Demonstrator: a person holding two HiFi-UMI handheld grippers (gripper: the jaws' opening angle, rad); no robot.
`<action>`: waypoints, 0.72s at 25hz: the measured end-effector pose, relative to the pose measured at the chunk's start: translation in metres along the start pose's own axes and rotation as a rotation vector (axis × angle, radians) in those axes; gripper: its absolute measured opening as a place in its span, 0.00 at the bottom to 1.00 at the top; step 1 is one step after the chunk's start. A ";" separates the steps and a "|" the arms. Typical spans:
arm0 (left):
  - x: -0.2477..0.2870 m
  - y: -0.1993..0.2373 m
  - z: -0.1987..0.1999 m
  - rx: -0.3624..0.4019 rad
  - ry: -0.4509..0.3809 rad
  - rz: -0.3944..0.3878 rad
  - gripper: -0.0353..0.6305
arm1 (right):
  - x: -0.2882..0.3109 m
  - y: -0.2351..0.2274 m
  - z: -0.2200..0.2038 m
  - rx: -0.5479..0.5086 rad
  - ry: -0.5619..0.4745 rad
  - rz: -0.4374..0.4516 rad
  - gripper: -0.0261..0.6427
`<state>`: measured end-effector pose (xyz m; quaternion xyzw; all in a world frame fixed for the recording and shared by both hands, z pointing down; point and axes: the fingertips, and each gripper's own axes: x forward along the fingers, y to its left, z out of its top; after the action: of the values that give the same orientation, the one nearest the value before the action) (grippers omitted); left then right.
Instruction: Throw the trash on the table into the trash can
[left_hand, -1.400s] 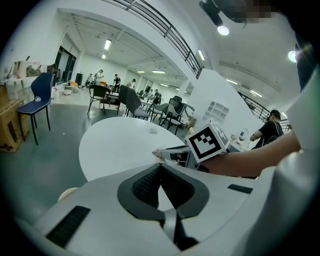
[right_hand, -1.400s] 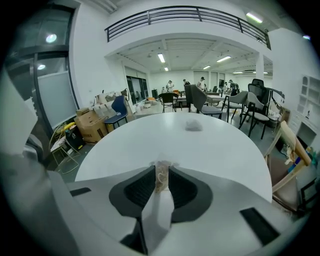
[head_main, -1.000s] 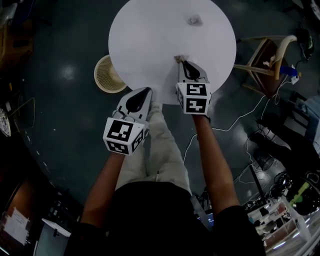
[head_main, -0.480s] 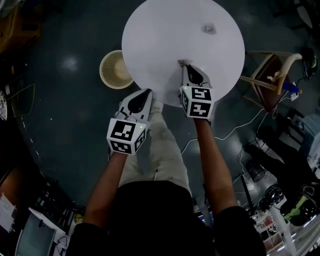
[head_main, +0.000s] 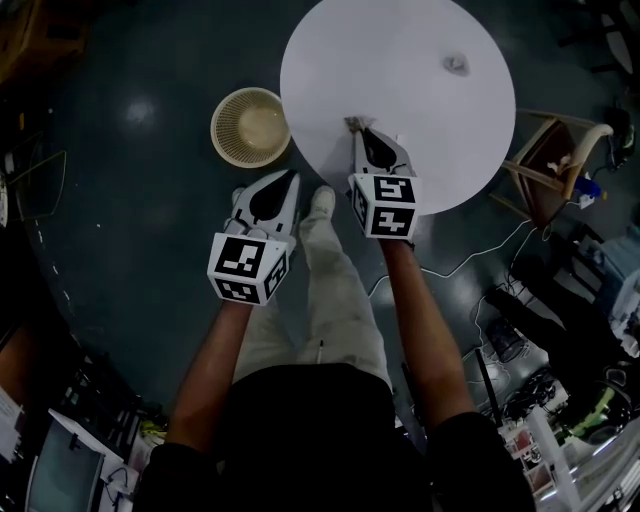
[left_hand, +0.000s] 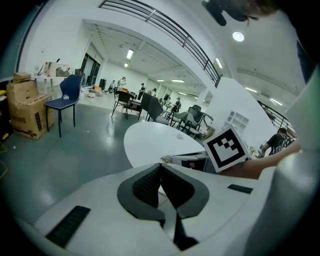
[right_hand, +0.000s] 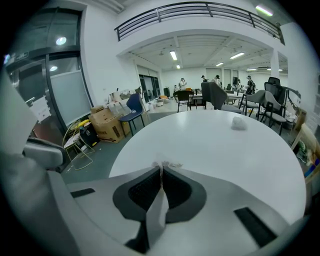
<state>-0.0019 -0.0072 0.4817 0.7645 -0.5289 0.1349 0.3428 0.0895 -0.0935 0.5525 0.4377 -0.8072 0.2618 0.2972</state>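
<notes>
Head view, looking steeply down.

Left claw (head_main: 290, 177): jaws together with nothing between them. It hangs over the floor (head_main: 150, 220), just off the near left edge of the worktop (head_main: 400, 70).

Right claw (head_main: 358, 128): over the near left part of the worktop. Its jaws have just been closing and are pressed together on a small paper scrap (head_main: 351, 122), whose frayed end juts past the tips.

Trash can (head_main: 250, 126): a round, pale woven basket on the floor, beyond the left claw, left of the worktop and just beside its rim.

Crumpled wad (head_main: 456, 64): lies on the far right part of the round white worktop, well apart from both claws.
</notes>
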 end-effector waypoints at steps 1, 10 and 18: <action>-0.004 0.007 -0.002 -0.007 -0.001 0.004 0.06 | 0.003 0.009 -0.001 -0.002 0.002 0.002 0.08; -0.044 0.093 -0.022 -0.064 -0.003 0.076 0.06 | 0.039 0.100 0.006 -0.038 -0.001 0.056 0.08; -0.078 0.173 -0.028 -0.092 -0.019 0.143 0.06 | 0.072 0.192 0.015 -0.106 -0.022 0.103 0.08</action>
<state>-0.1848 0.0317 0.5232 0.7094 -0.5911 0.1273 0.3621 -0.1118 -0.0509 0.5622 0.3821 -0.8447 0.2289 0.2970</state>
